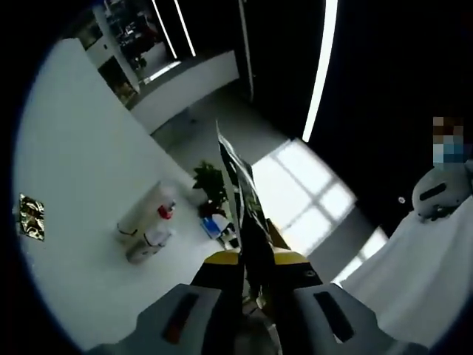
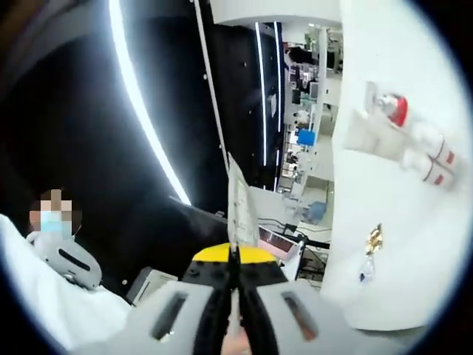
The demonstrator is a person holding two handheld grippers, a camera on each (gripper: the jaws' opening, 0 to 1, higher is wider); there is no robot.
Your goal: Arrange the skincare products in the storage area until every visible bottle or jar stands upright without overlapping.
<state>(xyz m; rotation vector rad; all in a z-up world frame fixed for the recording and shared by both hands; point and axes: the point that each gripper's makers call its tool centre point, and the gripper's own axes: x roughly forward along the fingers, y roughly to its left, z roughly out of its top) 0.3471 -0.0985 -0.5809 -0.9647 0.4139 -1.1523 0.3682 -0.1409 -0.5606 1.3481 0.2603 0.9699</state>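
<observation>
My left gripper [image 1: 255, 260] is shut on a thin, flat, dark printed packet [image 1: 240, 192], which I see edge-on rising from between the yellow-tipped jaws. My right gripper [image 2: 234, 260] is shut on a thin, pale flat packet [image 2: 241, 203] that also stands edge-on above its jaws. Both grippers are held up in the air and point across the room; both views are strongly rolled. I cannot tell whether the two packets are one and the same thing.
A white wall [image 1: 81, 148] carries white cylinders with a red cap [image 1: 151, 222] [image 2: 403, 126] and a small gold plaque [image 1: 31, 217]. A potted plant [image 1: 211, 185] stands beyond. A person in white [image 1: 421, 266] [image 2: 52, 296] is close by. Strip lights [image 2: 140, 111] cross a dark ceiling.
</observation>
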